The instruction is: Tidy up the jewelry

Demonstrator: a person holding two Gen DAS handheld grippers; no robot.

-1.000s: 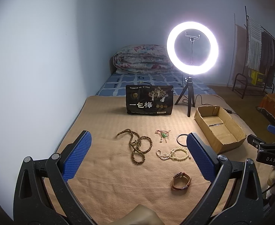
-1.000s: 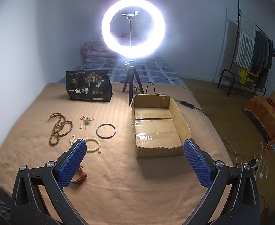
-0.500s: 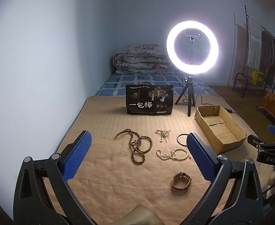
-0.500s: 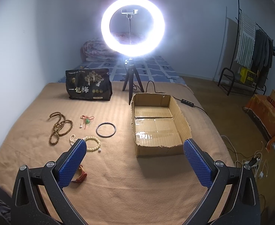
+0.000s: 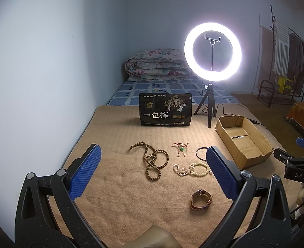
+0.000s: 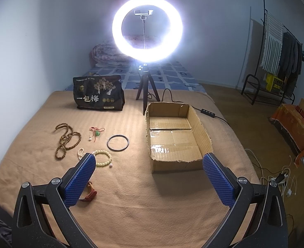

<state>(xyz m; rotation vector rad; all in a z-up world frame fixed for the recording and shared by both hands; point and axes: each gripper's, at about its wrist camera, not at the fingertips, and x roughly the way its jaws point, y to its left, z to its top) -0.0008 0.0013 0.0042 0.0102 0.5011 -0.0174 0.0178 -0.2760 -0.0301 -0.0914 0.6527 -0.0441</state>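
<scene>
Both grippers hovering over the tan blanket (image 6: 152, 202), nothing held: left gripper (image 5: 152, 165) and right gripper (image 6: 149, 175) w/ fingers spread wide. Jewelry lying left of the cardboard box (image 6: 201, 132): brown bead necklace (image 5: 154, 163) farthest, black bangle (image 6: 118, 142) nearest, pale bead bracelet (image 5: 190, 169) and leather bracelet (image 5: 201, 199) betw.

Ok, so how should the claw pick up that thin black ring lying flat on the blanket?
Grip the thin black ring across its rim at one spot, one finger inside the hoop and one outside, coming straight down from above. It lies flat on the tan blanket, so there is probably no side edge to pinch. The rim nearest the cardboard box looks clearest of the pale bead bracelet.
</scene>
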